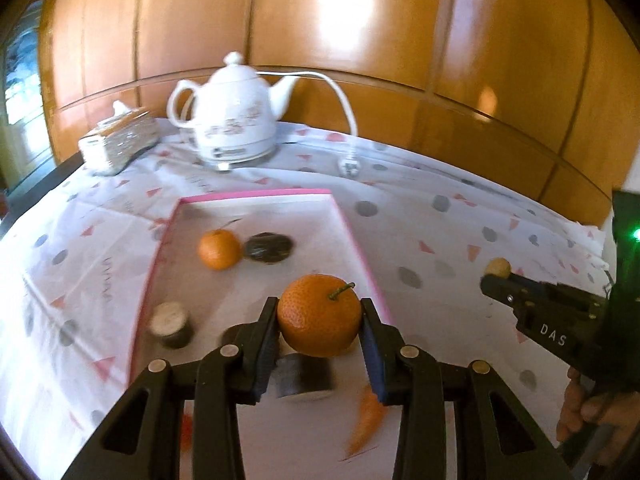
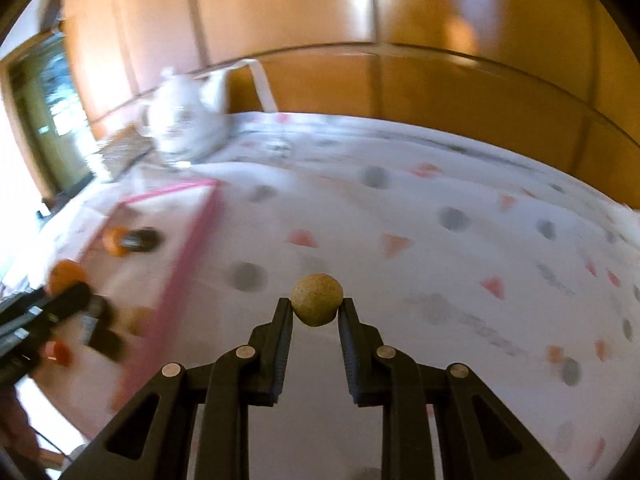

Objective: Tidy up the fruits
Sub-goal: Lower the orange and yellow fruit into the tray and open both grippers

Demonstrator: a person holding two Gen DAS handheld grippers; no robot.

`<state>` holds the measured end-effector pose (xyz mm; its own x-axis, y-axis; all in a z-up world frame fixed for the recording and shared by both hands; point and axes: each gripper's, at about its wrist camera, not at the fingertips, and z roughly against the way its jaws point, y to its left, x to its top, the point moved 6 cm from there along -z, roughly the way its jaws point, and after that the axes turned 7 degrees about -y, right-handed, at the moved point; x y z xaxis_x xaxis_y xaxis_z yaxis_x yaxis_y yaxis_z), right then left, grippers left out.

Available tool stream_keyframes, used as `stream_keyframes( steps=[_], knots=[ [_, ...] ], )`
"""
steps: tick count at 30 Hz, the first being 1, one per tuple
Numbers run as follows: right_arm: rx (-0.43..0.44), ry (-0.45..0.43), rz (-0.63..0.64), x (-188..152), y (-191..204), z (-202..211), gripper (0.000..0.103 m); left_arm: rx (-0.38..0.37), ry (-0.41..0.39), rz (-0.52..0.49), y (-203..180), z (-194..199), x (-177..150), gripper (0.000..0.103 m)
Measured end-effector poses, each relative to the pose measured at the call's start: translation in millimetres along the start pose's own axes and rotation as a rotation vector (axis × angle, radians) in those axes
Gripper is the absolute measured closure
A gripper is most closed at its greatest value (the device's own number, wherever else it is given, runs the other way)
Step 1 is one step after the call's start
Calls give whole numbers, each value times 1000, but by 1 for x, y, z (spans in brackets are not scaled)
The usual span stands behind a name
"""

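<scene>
Glossy wood wall (image 1: pixel 360 20), glazed kettle (image 1: pixel 236 120)

Home setting, likely dining or living room. Desk covered by white cloth (image 1: pixel 460 240) with pink triangles and grey dots; glossy wood-panel wall (image 1: pixel 360 40) behind. White ceramic electric kettle (image 1: pixel 236 120) with unplugged cord at far left, tissue box (image 1: pixel 116 140) beside it. Window (image 1: pixel 20 92) at far left.

Two tangerines (image 1: pixel 319 315) (image 1: pixel 219 249), one small tan fruit (image 2: pixel 317 299), three dark rolls (image 1: pixel 268 246) (blurred), one teapot (image 1: pixel 232 116), one tissue box (image 1: pixel 118 140)
</scene>
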<state>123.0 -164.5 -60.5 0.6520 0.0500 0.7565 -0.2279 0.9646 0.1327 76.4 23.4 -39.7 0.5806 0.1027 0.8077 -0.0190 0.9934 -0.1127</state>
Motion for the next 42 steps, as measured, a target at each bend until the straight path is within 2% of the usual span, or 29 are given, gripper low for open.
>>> stream_keyframes(
  steps=[7,16,26,31,36,42],
  knots=[
    [142,4,68,14,69,-18,80,52,18,54,31,4,-14,64],
    [194,35,123,22,121,-42,80,73,29,89,46,1,-23,64],
    [236,69,109,24,142,-62,77,90,16,106,53,0,-22,60],
    [238,73,101,20,141,-61,77,94,20,109,54,-1,-22,58],
    [228,65,80,18,133,-54,76,103,6,108,55,1,-19,49],
    [174,4,81,17,123,-33,69,126,-25,98,57,13,-15,39]
  ],
)
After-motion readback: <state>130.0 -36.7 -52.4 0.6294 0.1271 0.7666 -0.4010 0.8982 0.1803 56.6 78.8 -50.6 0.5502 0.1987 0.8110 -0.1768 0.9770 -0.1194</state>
